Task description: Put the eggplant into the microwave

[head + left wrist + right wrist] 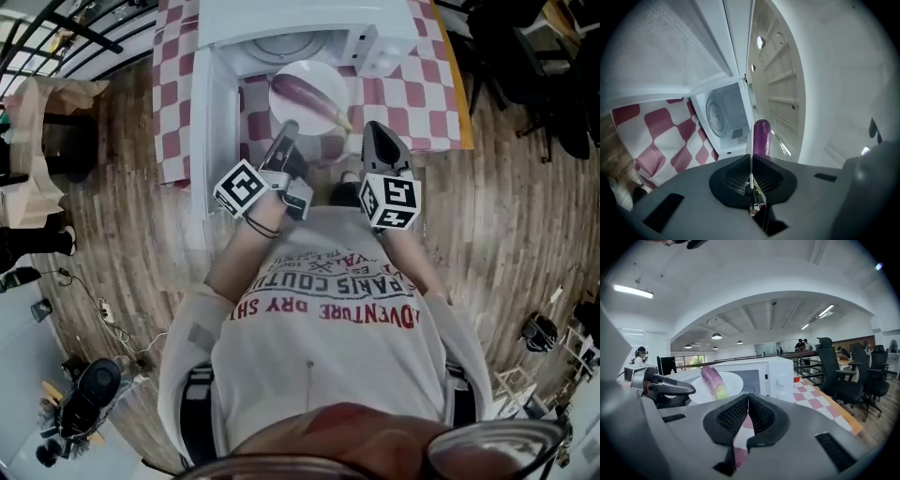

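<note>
A purple eggplant (311,99) lies on a white plate (326,73), held just in front of the open microwave (375,37). My left gripper (286,131) is shut on the plate's near rim. In the left gripper view the plate (751,140) runs edge-on between the jaws, with the eggplant (761,136) beside it and the microwave cavity (723,112) behind. The microwave door (212,122) swings out to the left. My right gripper (372,128) hovers right of the plate, shut and holding nothing. The right gripper view shows its pads closed (748,397), with the eggplant (712,380) and plate (731,384) beyond.
The microwave (773,376) stands on a table with a red and white checked cloth (412,94). Wooden floor (506,216) surrounds the table. Black office chairs (843,376) stand to the right. The person's torso fills the lower head view.
</note>
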A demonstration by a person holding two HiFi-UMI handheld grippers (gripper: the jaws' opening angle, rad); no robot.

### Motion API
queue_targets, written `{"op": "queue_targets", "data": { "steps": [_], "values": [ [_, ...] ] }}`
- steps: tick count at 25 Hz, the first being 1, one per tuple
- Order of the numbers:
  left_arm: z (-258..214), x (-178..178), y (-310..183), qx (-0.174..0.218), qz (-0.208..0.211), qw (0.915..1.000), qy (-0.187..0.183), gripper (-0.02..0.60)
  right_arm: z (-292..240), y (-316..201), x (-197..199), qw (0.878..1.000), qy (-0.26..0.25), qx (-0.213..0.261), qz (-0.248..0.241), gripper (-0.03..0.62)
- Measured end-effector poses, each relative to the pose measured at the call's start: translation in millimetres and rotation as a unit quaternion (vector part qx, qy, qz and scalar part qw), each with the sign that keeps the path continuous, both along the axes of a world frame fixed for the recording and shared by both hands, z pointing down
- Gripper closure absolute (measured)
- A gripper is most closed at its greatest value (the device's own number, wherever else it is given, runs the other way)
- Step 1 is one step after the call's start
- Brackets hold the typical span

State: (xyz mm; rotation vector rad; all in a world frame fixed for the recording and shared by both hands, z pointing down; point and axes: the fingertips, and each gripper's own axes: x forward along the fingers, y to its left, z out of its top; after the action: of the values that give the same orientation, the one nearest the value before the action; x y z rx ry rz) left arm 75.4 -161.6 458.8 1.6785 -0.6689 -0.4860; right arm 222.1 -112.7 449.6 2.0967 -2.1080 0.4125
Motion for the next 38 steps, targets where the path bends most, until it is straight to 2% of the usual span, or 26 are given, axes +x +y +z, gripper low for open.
{"op": "queue_targets", "data": {
  "steps": [4, 9, 14, 19, 21, 27, 32, 38],
  "values": [
    [10, -6, -19, -0.022, -0.060, 0.9980, 0.000, 0.546, 1, -40, 0, 0.998, -0.002, 0.001, -0.060, 0.568],
    [17, 1, -44, -0.039, -0.133, 0.9903, 0.004, 0.546, 3, -85, 16, 0.992, 0.004, -0.008, -0.122, 0.568],
    [36, 11, -55, -0.059, -0.200, 0.9779, -0.005, 0.546, 13, -115, 29, 0.982, 0.004, -0.024, -0.189, 0.568],
    [47, 22, -59, -0.081, -0.244, 0.9663, -0.002, 0.546, 28, -131, 36, 0.973, -0.003, -0.039, -0.227, 0.568],
    [52, 26, -60, -0.087, -0.252, 0.9638, 0.000, 0.546, 33, -135, 37, 0.971, -0.003, -0.044, -0.235, 0.568],
    [68, 23, -87, -0.088, -0.250, 0.9643, 0.001, 0.546, 48, -152, 35, 0.972, -0.004, -0.055, -0.229, 0.568],
    [90, 13, -102, -0.117, -0.243, 0.9629, -0.006, 0.546, 54, -155, 22, 0.973, 0.011, -0.055, -0.226, 0.568],
    [108, 10, -129, -0.124, -0.222, 0.9669, -0.021, 0.546, 66, -165, 6, 0.975, 0.021, -0.063, -0.212, 0.568]
  ]
}}
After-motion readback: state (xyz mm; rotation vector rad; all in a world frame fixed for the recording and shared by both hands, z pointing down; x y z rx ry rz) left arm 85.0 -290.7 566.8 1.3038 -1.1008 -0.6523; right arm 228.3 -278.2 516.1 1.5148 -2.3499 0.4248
